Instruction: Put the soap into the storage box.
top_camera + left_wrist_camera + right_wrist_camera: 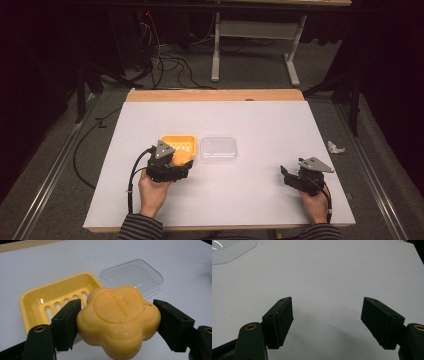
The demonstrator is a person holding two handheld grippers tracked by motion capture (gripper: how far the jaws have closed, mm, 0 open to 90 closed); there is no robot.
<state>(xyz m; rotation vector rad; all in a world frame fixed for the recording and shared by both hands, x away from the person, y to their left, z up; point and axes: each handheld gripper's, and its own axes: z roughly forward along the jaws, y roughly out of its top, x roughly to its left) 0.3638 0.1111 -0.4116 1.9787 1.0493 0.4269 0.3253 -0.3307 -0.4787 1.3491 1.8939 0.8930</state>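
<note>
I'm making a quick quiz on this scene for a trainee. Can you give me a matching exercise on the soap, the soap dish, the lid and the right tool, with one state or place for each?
Things:
1. soap
2. soap dish
3. clear lid
4. right tool

States or places:
A. open over bare table, holding nothing
B. yellow, slotted bottom, nothing in it
C. clamped between the jaws of the left tool
D. lying on the table beside the dish

Pairs: 1-C, 2-B, 3-D, 4-A
</note>
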